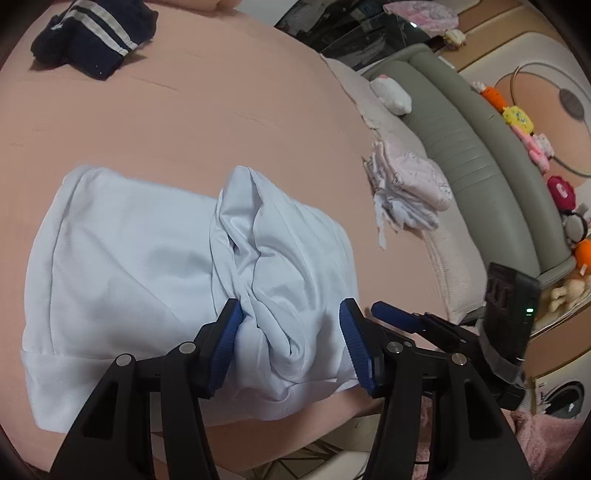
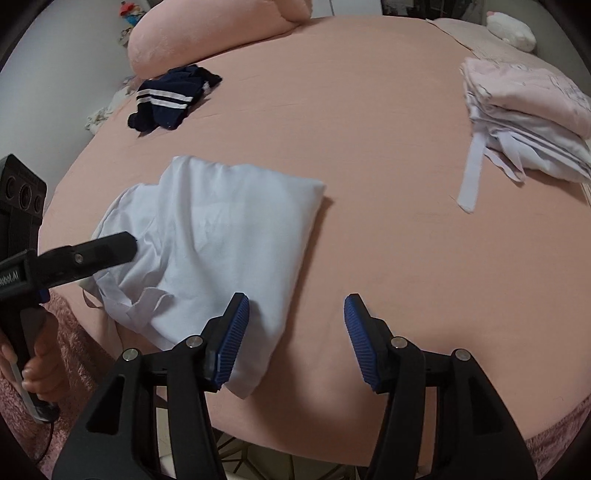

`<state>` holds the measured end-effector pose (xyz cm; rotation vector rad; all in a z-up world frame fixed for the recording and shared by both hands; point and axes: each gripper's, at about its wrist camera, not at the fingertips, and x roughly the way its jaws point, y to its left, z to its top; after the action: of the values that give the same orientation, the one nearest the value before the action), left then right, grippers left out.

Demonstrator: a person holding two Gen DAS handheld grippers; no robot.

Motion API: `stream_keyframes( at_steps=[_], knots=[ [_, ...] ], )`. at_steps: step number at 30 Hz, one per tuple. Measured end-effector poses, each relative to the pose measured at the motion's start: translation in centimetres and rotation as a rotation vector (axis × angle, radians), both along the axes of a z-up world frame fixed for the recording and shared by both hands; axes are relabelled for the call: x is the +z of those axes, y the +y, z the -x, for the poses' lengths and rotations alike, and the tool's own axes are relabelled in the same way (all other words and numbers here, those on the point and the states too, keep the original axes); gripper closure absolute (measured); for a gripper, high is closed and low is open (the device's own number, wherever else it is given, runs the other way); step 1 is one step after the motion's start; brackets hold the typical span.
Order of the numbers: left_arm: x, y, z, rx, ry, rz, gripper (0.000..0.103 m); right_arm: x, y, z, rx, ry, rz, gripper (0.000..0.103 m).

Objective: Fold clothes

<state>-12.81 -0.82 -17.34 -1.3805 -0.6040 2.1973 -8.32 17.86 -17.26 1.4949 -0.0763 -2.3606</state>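
We are over a bed (image 2: pixel 369 129) spread with a peach-pink sheet, in a bedroom. Only the left wrist view shows us the grey padded bench (image 1: pixel 461 147) along the bed's far-right side, with a row of bright plush toys (image 1: pixel 524 125) behind it. Only the right wrist view shows the big pink pillow (image 2: pixel 207 33) at the far edge of the bed, and a hand (image 2: pixel 40 373) wrapped round the handle of the left tool. Both views catch the navy garment with white stripes (image 2: pixel 173 99) near the bed's far-left corner and the folded pile of pale pink and white clothes (image 2: pixel 524 125) at the right edge.

The pale blue garment (image 1: pixel 147 258) lies at the near edge of the bed, partly folded: smooth and flat on one half, bunched into deep creases on the other.

The left tool (image 1: pixel 291 317) stands partly open over the creased bunch, and its left pad seems to touch the cloth, though we cannot be sure it presses. The right tool (image 2: pixel 295 306) is also partly open, holding nothing; its left pad sits at the garment's near corner, with bare sheet between the pads.
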Motion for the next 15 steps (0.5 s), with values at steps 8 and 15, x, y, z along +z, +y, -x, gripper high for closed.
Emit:
stream_keyframes(
  at_steps=[8, 15],
  knots=[
    [3.1, -1.9, -1.3, 0.080, 0.126, 0.056, 0.086, 1.1, -1.1, -0.1, 0.006, 0.034, -0.001, 0.048],
    [6.5, -9.2, -1.7, 0.210, 0.127, 0.016, 0.086, 4.0, -2.0, -0.1, 0.016, 0.092, -0.034, 0.047]
  ],
)
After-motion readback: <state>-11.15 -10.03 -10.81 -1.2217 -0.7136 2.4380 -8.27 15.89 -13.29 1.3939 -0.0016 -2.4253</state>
